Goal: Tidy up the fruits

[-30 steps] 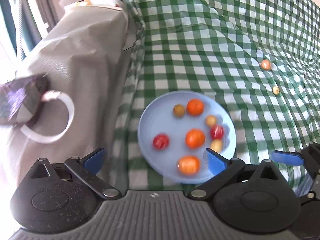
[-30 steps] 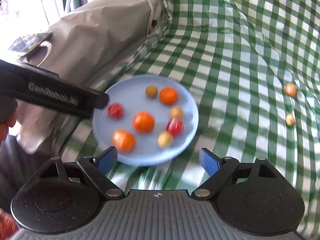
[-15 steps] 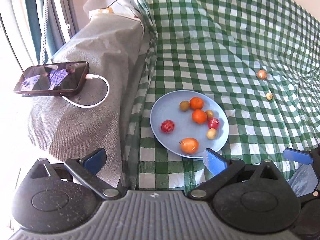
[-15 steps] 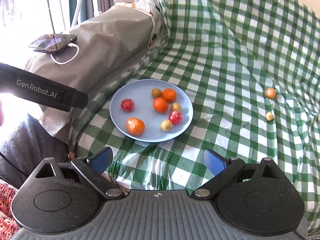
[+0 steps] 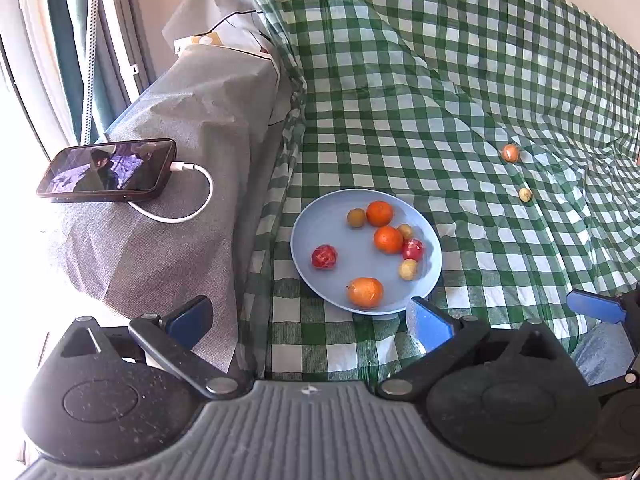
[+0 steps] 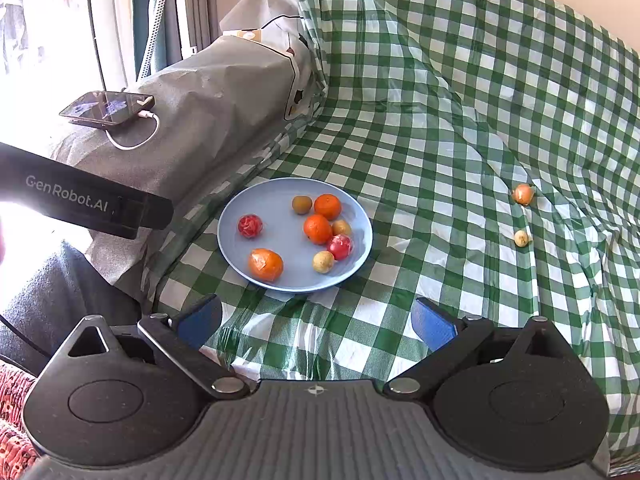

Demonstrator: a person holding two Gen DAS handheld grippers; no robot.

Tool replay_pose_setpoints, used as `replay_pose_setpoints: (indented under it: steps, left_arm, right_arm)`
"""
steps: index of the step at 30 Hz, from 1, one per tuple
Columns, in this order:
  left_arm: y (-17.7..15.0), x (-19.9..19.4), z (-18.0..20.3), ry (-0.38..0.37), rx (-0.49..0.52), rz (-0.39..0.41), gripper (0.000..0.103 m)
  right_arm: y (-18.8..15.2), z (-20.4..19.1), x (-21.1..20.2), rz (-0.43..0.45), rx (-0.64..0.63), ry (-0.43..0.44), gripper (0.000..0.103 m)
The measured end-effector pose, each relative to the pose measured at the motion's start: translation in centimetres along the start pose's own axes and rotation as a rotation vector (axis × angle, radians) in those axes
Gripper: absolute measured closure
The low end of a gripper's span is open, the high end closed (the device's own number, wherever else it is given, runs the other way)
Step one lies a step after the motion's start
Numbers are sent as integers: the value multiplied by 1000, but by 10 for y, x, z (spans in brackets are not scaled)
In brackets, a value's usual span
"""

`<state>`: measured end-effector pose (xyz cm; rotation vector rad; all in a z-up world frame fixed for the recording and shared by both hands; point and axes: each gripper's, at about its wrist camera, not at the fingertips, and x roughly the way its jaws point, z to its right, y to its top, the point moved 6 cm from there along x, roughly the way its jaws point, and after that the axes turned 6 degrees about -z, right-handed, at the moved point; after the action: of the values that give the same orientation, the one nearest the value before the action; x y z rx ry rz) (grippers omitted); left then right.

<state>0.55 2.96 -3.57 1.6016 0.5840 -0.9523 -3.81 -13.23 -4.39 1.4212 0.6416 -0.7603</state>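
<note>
Both claws gape, empty, short of a plate of fruit on a checked cloth.

Left claw (image 5: 310, 318) hangs with its blue pads wide apart at the plate's (image 5: 320, 212) near rim; right claw (image 6: 316, 320) likewise, spread and holding nothing, near the plate (image 6: 260, 196). On the plate lie three oranges, the nearest (image 6: 265, 265) at the front, two red fruits, one (image 6: 250, 225) alone at the left, and three small yellowish ones. Two more fruits rest on the cloth (image 6: 440, 140) well to the right of the plate: an orange-pink one (image 6: 523, 193) and a small yellow one (image 6: 521, 238) just in front of it. A phone (image 5: 108, 170) with a white cable sits on a grey-covered armrest to the left.
</note>
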Motion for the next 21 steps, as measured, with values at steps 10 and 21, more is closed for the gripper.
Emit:
replay_pose_setpoints:
  steps: [10, 21]
  left_arm:
    - [1, -2, -1, 0, -2, 7, 0]
    - [3, 0, -1, -1, 7, 4, 0]
  right_arm:
    - [0, -3, -2, 6, 8, 0, 3]
    - [0, -3, -1, 3, 10, 5, 3]
